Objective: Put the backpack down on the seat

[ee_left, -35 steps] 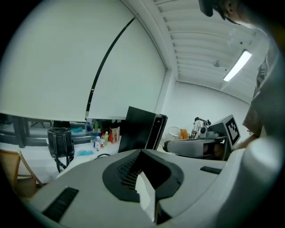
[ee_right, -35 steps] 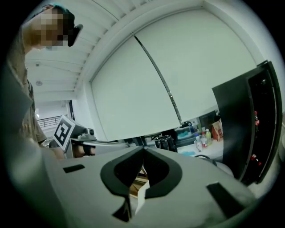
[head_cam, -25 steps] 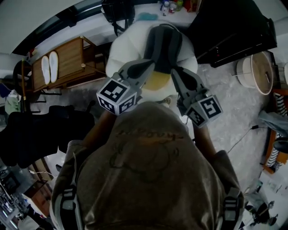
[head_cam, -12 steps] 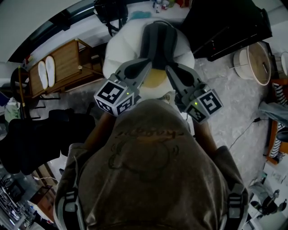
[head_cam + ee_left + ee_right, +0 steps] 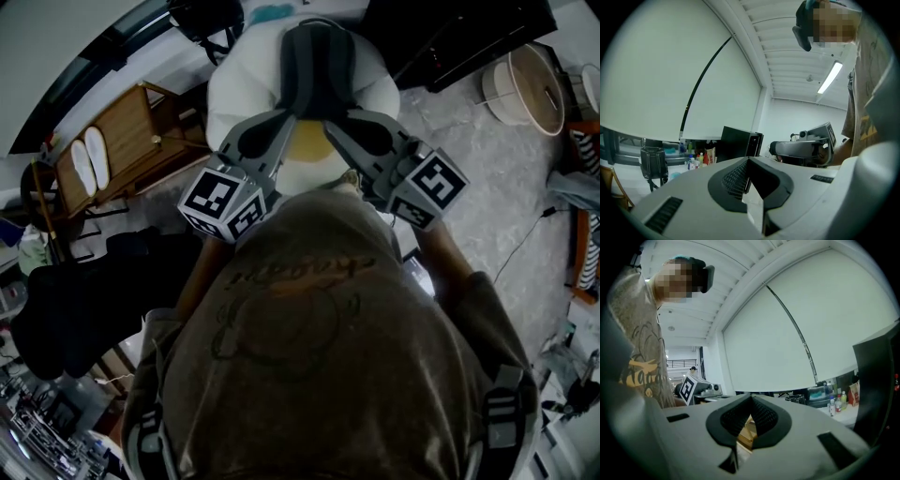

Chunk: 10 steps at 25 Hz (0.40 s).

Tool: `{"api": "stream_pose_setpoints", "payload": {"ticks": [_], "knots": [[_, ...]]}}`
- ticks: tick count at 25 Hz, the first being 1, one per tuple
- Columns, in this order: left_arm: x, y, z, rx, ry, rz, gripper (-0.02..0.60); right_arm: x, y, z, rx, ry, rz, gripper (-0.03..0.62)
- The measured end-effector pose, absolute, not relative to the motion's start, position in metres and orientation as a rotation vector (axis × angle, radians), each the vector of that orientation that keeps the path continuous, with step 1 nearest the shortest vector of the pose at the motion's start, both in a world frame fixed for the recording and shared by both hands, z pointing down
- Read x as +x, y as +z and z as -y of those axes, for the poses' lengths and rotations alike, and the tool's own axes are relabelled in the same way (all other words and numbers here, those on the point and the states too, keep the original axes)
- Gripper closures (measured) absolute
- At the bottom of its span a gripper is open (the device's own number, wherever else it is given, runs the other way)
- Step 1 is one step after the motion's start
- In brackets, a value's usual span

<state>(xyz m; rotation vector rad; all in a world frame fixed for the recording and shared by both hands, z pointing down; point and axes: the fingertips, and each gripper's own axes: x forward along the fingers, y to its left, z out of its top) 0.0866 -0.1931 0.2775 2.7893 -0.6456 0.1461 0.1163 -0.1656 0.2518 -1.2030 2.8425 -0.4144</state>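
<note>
The seat [image 5: 242, 89] is a round white padded chair with a dark grey back cushion [image 5: 319, 61], at the top of the head view. Two grey buckled shoulder straps [image 5: 141, 441] [image 5: 502, 417] lie over the person's brown shirt; the backpack's body is hidden. Both grippers are held out in front of the chest, pointing at the seat's near edge. My left gripper [image 5: 292, 118] [image 5: 749, 160] has its jaws shut with nothing between them. My right gripper [image 5: 328, 118] [image 5: 751, 399] is likewise shut and empty. Each gripper view shows the other gripper beside it.
A wooden rack [image 5: 141, 122] with white slippers [image 5: 84, 159] stands left of the seat. A black cabinet [image 5: 450, 37] and a round white bin [image 5: 525, 84] are at the right. Something dark and bulky [image 5: 66, 300] sits at the left, and a cable [image 5: 525, 244] crosses the grey floor.
The seat has shifted up and left in the head view. Both grippers have moved forward to its near edge and spread slightly. Their jaws stayed shut.
</note>
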Motion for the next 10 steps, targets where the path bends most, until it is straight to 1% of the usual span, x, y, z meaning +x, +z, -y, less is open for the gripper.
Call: {"api": "stream_pose_setpoints", "payload": {"ticks": [10], "knots": [[0.068, 0.289, 0.173, 2.796, 0.181, 0.660, 0.581, 0.078, 0.266, 0.155, -1.077, -0.444, -2.939, 0.594]]}}
